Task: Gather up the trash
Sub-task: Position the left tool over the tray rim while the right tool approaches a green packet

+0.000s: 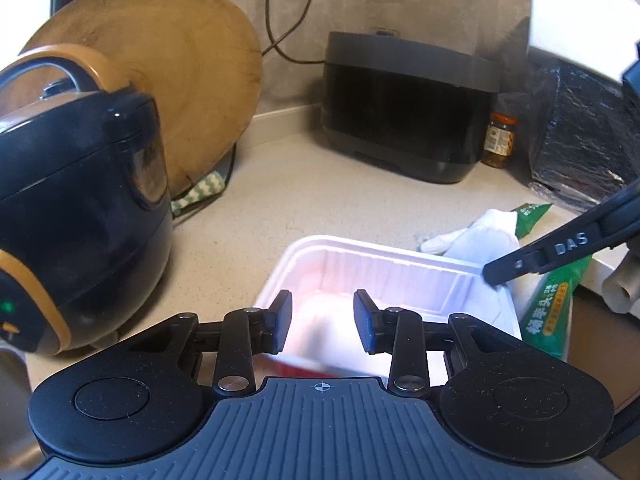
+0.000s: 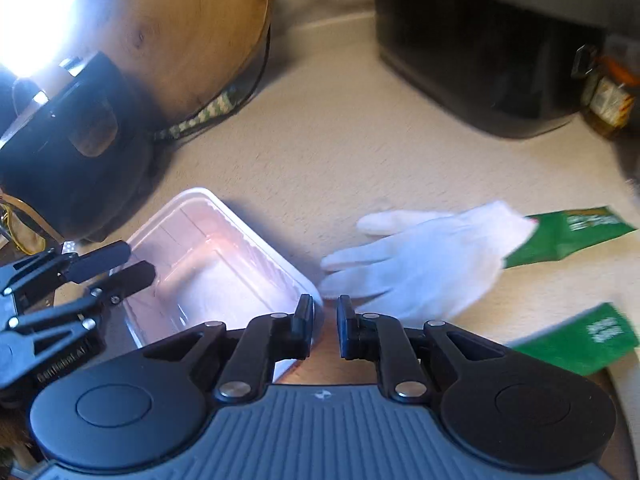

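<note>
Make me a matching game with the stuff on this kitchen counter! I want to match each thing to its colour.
Things:
1. glove
2. snack packet
3. round board
4. jar lid

Colours:
A. wooden brown
B. white
C. orange-red
D. green

Right pairs: 1-B, 2-D, 3-A, 4-C. The glove lies flat on the counter beside the white tray, and the round board leans at the back behind the dark rice cooker.
</note>
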### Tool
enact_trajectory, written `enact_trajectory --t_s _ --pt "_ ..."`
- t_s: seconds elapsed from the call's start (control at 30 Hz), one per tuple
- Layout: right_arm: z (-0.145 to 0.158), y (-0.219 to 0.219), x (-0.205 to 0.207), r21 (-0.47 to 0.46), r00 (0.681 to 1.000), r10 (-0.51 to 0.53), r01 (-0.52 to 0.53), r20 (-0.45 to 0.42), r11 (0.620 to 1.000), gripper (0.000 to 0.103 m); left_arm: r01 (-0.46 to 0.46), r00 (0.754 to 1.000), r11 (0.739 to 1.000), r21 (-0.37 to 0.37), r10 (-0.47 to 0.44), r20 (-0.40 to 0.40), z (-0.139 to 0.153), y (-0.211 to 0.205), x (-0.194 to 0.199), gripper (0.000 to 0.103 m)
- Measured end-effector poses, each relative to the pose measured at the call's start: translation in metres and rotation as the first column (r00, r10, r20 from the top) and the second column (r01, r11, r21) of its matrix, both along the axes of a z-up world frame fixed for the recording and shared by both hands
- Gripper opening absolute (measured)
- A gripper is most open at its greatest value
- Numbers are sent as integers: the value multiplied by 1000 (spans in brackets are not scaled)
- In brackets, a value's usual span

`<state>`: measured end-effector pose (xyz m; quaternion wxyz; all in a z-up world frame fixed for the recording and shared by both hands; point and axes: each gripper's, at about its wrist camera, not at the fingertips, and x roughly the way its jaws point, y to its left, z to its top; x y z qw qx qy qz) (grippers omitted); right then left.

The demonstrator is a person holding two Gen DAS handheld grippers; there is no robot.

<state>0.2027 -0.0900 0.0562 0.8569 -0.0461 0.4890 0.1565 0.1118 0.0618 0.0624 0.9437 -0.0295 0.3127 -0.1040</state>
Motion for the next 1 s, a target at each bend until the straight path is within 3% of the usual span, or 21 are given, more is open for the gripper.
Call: enact_trajectory --t_s 0.2,0.27,0.33,0.5,0.63,0.7,0.77,0.83,0.9,1.0 --pt "8 -21 -8 -40 993 -23 28 114 999 14 -15 993 995 -95 3 -120 5 8 -13 38" --pt "10 -23 -4 -26 988 -27 32 152 999 18 -30 987 989 -146 6 -160 3 12 -13 38" --pt "9 -21 4 -2 983 -43 45 177 999 28 -66 979 975 -211 23 -203 -1 17 -13 38" --pt "-17 -14 15 57 996 -49 44 80 997 28 -83 964 963 -255 13 -264 -8 24 -20 38" --pt "-29 -12 -3 106 999 48 -46 -17 993 28 -94 971 953 -287 24 -240 -5 33 -14 37" --pt "-28 -19 -14 158 994 88 -77 -64 984 28 -101 973 955 -279 35 -230 -6 33 -5 37" --pt "-17 -30 -27 121 998 65 -64 0 991 29 -80 977 966 -245 27 -211 -8 26 2 38" --pt "-4 -49 -38 67 996 0 -5 86 998 51 -44 981 978 -203 4 -192 -9 18 4 38" --pt "5 -72 -47 18 984 -80 78 159 997 62 -10 984 986 -169 -20 -177 -11 10 3 38" --pt "9 -101 -56 -32 961 -191 201 201 979 62 33 983 989 -141 -58 -173 -14 1 4 38"
